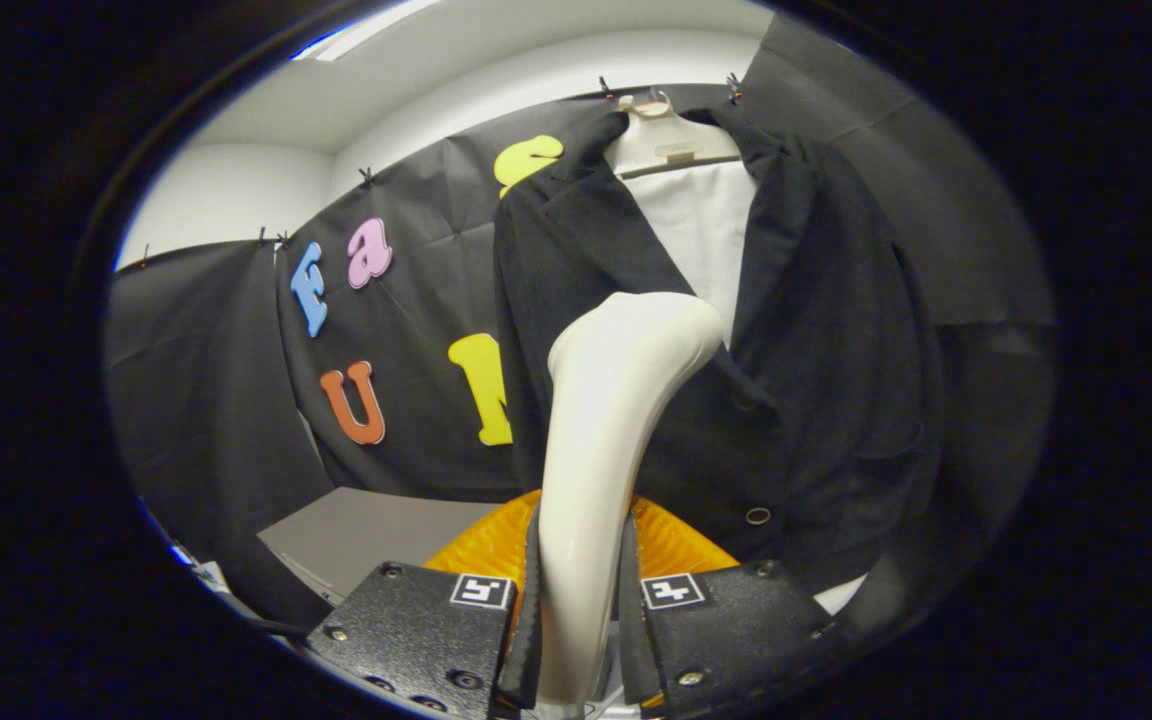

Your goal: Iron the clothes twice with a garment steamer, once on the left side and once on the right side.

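A black jacket (816, 330) hangs on a white hanger (671, 145) against the booth wall, with a white lining panel (701, 225) showing between its lapels. My gripper (581, 590) is shut on the cream-white handle of the garment steamer (606, 420). The handle rises between both fingers and its head bends toward the jacket's front, near the left lapel. Whether the head touches the cloth I cannot tell.
An orange ribbed object (491, 545) lies just beyond the fingers, behind the steamer handle. A grey tabletop (356, 535) spreads to the left of it. Black cloth walls close in the space on all sides.
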{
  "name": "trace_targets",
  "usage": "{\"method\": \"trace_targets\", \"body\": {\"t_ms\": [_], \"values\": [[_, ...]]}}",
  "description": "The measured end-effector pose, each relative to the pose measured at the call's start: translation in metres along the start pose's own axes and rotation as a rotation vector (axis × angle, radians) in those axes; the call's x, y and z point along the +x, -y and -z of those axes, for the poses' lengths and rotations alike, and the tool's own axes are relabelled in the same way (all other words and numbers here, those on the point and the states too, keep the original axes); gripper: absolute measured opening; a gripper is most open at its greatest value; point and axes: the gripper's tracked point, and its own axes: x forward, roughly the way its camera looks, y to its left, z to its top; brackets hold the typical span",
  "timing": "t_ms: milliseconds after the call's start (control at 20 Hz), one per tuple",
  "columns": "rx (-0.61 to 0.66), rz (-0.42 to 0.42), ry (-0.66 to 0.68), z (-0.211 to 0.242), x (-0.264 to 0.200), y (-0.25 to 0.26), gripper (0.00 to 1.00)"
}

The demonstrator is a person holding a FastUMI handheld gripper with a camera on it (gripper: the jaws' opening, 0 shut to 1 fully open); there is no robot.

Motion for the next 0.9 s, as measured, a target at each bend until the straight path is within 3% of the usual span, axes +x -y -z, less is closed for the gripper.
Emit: {"method": "trace_targets", "body": {"t_ms": [900], "values": [[0.129, 0.093, -0.218, 0.123, -0.007, 0.036, 0.34]]}}
